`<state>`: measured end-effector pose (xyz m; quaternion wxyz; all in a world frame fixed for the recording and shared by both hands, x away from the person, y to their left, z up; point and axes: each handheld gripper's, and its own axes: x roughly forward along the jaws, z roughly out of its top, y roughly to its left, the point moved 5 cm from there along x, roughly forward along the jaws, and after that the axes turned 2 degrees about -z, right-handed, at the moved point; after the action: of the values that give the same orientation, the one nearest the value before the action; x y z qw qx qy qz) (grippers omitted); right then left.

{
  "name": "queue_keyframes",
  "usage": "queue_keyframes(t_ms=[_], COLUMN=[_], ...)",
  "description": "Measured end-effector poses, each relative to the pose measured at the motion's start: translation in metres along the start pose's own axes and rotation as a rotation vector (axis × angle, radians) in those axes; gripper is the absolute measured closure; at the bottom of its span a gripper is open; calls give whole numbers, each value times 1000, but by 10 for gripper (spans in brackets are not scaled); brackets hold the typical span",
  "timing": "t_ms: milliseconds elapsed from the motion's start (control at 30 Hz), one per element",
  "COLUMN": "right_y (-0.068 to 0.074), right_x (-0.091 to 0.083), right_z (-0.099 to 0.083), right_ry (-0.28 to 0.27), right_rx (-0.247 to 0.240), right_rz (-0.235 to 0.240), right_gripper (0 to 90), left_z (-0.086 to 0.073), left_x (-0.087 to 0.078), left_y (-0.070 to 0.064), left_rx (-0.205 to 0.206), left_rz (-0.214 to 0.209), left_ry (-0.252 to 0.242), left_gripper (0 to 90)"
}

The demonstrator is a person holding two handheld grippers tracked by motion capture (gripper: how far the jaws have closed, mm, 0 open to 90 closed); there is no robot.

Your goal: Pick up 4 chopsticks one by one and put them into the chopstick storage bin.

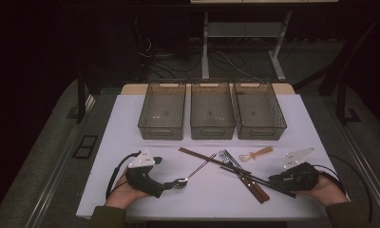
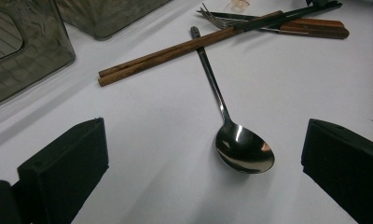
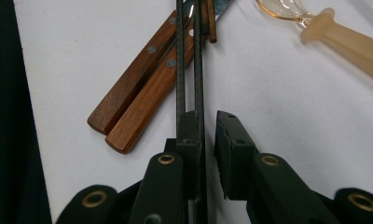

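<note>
We hold our left tongs [image 1: 171, 184] released, the blunt black jaws spread wide on either side of a polished steel spoon [image 2: 236, 140] whose rounded bowl lies near the counter's [image 1: 131, 118] front edge, its slim handle running back under a pair of brown wooden chopsticks [image 2: 175, 51]. Our right tongs [image 3: 208, 135] sit by the front right corner, almost clenched around two thin dark chopsticks [image 3: 189, 70]; one rod lies between the jaws, the other just beside the left one. These rods cross two wooden, riveted handles [image 3: 138, 93]. A translucent amber spoon [image 3: 334, 35] lies farther right. Three smoky ribbed plastic bins [image 1: 212, 114] line the back edge.
</note>
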<state>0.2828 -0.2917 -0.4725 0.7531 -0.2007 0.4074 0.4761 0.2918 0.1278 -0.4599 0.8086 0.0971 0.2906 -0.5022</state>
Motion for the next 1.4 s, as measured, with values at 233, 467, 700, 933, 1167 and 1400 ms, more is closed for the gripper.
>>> queue_keyframes(t_ms=[233,467,700,933,1167,1400], right_y=[1,2,2,2,1,2], right_x=[3,7,9,9,9,9], right_z=[1,2,2,2,2,2], right_ry=[12,33,35,38,36,35], right_rx=[-18,-33,-51,-74,-88,-89], right_rz=[-6,-4,-7,-20,-22,-23], right_gripper=[797,805,811,833,847,855], left_z=[0,0,0,0,0,-1], left_x=[0,0,0,0,0,0], left_y=[0,0,0,0,0,0], left_rx=[0,-2,3,2,4,10], left_rz=[0,0,0,1,1,1], left_ry=[-1,-4,2,-2,0,4], left_gripper=[0,0,0,0,0,0])
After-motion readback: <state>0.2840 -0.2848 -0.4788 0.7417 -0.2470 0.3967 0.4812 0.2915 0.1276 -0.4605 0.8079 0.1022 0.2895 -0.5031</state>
